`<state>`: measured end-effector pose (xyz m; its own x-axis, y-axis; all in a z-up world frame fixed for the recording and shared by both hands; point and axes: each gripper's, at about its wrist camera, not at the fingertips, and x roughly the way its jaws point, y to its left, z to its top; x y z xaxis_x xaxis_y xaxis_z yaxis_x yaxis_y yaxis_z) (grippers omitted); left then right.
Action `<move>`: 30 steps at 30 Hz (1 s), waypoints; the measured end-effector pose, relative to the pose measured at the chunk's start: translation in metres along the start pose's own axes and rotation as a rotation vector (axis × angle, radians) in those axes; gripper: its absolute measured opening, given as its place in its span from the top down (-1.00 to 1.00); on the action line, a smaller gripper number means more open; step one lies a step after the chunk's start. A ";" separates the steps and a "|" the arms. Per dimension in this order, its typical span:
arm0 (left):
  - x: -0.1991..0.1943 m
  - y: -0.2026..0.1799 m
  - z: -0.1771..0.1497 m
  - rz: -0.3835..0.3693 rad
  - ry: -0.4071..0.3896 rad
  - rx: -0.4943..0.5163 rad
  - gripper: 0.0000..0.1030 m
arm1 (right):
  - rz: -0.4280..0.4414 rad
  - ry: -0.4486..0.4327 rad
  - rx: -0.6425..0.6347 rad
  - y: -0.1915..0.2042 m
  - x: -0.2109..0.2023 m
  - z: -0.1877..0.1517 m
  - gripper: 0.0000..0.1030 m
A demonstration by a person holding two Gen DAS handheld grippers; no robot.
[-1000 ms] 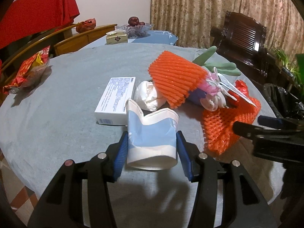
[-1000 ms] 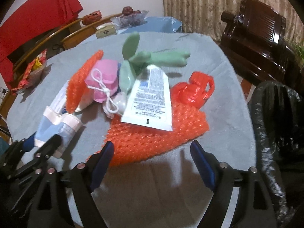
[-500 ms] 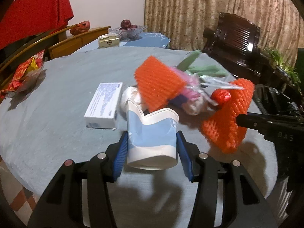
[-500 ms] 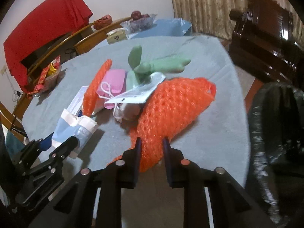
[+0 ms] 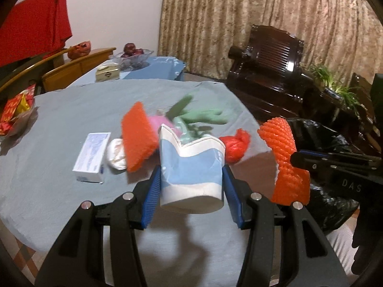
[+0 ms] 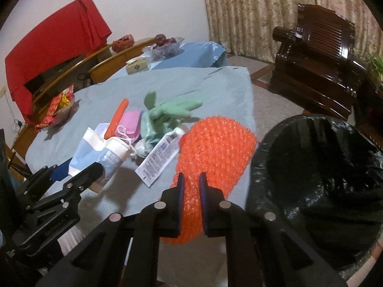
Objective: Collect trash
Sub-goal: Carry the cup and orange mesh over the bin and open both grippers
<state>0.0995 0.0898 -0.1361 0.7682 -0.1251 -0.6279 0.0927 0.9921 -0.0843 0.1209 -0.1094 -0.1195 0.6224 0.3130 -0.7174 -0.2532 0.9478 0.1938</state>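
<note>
My left gripper [image 5: 190, 189] is shut on a torn blue and white paper cup [image 5: 191, 167] and holds it above the grey table [image 5: 71, 110]. My right gripper [image 6: 190, 191] is shut on an orange foam net [image 6: 215, 148], lifted beside the black-lined trash bin [image 6: 318, 181]. The net also shows in the left wrist view [image 5: 284, 160]. On the table lie another orange foam net [image 5: 137, 134], a green glove [image 6: 167, 112], a pink pouch [image 6: 130, 124], a white tube [image 6: 159, 157], a white box [image 5: 92, 156], a white wad [image 5: 116, 153] and a red plastic bag [image 5: 235, 146].
A snack bag [image 5: 14, 112] lies at the table's far left. A second table carries a fruit bowl [image 5: 131, 55] and a small box [image 5: 107, 74]. A dark wooden armchair [image 5: 268, 74] stands at the right, behind the bin. Wooden chairs stand at the back left.
My right gripper shut on the orange foam net and lifted it toward the trash bin. My left gripper raised the paper cup and swung right. The red bag and the tube came uncovered.
</note>
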 end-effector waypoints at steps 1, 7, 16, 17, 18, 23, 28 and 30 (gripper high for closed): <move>0.000 -0.004 0.000 -0.007 0.001 0.003 0.05 | 0.004 -0.004 0.010 -0.003 -0.003 0.000 0.78; 0.004 -0.040 0.011 -0.055 -0.013 0.057 0.05 | -0.027 -0.063 0.032 -0.029 -0.030 0.005 0.78; 0.024 -0.119 0.032 -0.186 -0.043 0.162 0.05 | -0.182 -0.114 0.119 -0.105 -0.064 0.003 0.78; 0.027 -0.132 0.034 -0.206 -0.045 0.176 0.05 | -0.204 -0.113 0.132 -0.117 -0.066 0.000 0.78; 0.031 -0.140 0.034 -0.217 -0.045 0.185 0.05 | -0.224 -0.112 0.144 -0.127 -0.068 -0.002 0.78; 0.054 -0.184 0.036 -0.276 -0.034 0.228 0.05 | -0.284 -0.101 0.199 -0.168 -0.072 -0.013 0.78; 0.078 -0.220 0.036 -0.337 -0.003 0.253 -0.05 | -0.314 -0.091 0.235 -0.197 -0.074 -0.024 0.77; 0.084 -0.230 0.037 -0.351 -0.001 0.261 -0.22 | -0.323 -0.086 0.240 -0.202 -0.074 -0.026 0.69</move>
<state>0.1661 -0.1486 -0.1412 0.6620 -0.4550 -0.5956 0.5050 0.8580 -0.0940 0.1067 -0.3255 -0.1236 0.7039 -0.0086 -0.7103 0.1387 0.9823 0.1256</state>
